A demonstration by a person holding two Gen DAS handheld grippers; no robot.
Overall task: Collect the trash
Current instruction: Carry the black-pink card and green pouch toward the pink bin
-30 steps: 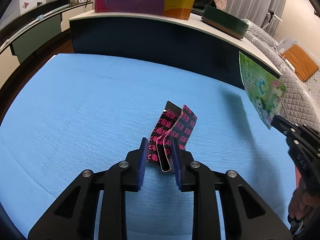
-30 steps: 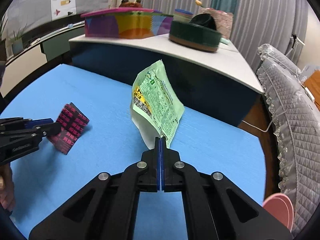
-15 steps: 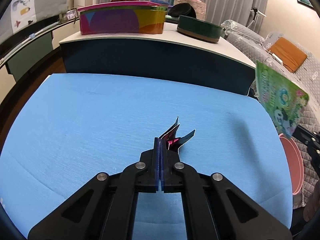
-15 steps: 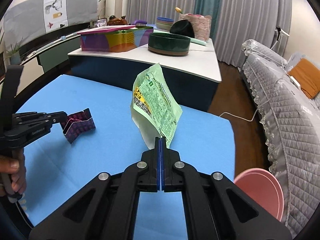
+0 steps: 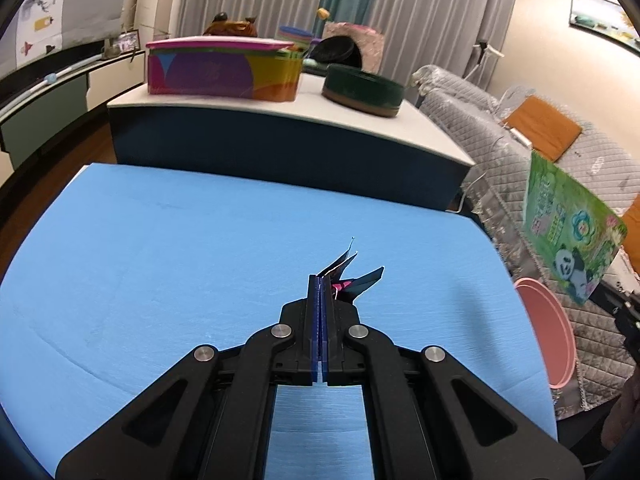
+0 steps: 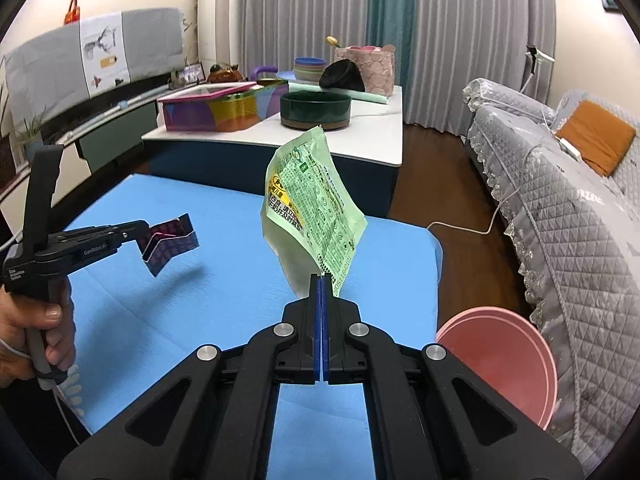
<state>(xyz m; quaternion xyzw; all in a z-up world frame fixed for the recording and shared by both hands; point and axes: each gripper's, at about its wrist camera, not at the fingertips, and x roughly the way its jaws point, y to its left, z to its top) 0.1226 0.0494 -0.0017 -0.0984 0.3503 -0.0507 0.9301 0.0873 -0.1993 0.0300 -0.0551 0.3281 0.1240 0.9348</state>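
Both grippers have risen off the blue mat [image 6: 132, 308] since the earlier frame, each carrying trash. Left gripper [image 5: 321, 280], which stood apart around the black-and-pink wrapper [image 6: 170, 242], is now clamped tight on it; wrapper hangs crumpled in the air above the mat, a shadow under it. Right gripper [image 6: 321, 278] clenched on the lower corner of the green pouch [image 6: 316, 216], which stands up above the jaws over the mat's right part. Pink bin [image 6: 504, 360] sits on the floor just beside the mat's right edge, next to the grey sofa [image 6: 560, 208]. A hand [image 6: 28, 332] holds the left gripper's handle.
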